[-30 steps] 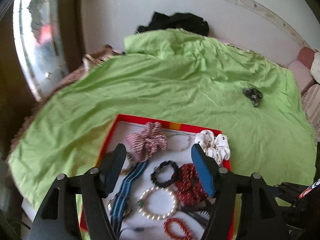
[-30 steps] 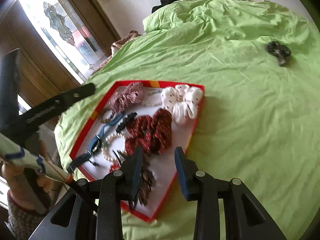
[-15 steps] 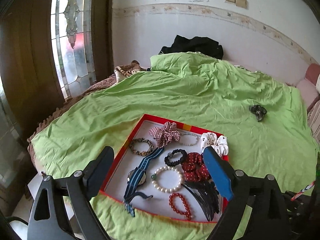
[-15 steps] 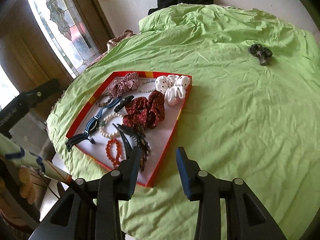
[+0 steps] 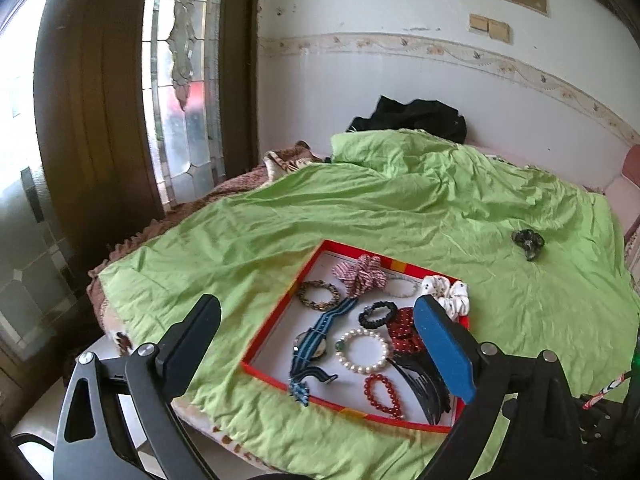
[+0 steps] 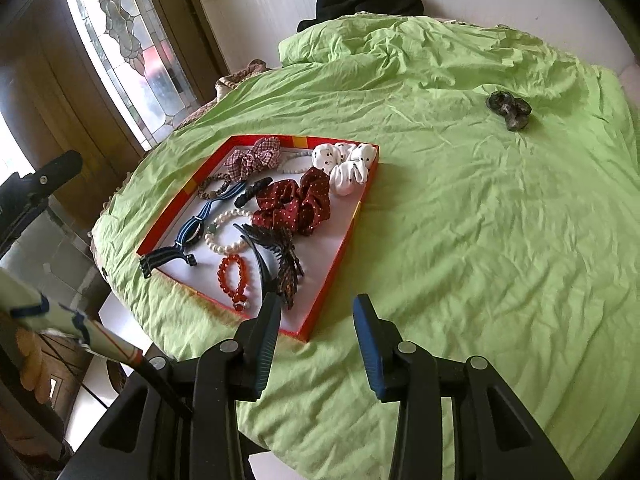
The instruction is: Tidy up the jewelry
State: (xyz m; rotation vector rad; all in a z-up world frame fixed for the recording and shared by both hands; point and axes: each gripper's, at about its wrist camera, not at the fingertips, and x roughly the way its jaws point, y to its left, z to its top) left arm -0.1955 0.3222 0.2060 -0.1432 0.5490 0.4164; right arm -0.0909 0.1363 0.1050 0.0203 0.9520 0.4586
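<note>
A red-rimmed tray (image 5: 280,320) (image 6: 188,196) lies on the green bedsheet and holds scrunchies, bracelets, a striped watch (image 5: 316,340) (image 6: 200,224), a pearl bracelet (image 5: 362,350), a red bead bracelet (image 6: 236,276) and a dark hair claw (image 6: 280,256). A dark scrunchie (image 5: 528,240) (image 6: 510,110) lies alone on the sheet far right of the tray. My left gripper (image 5: 316,320) is open and empty, held back above the tray's near edge. My right gripper (image 6: 316,304) is open and empty, above the tray's near right corner.
The green sheet (image 6: 480,220) covers a round bed. A black garment (image 5: 412,116) lies at the far edge by the wall. A stained-glass window (image 5: 180,80) and a dark wooden frame stand on the left. The floor shows below the bed's near edge.
Both grippers have pulled back and up from the tray, so more of the bed and room shows. The left gripper has opened wider. The tray's items have not moved.
</note>
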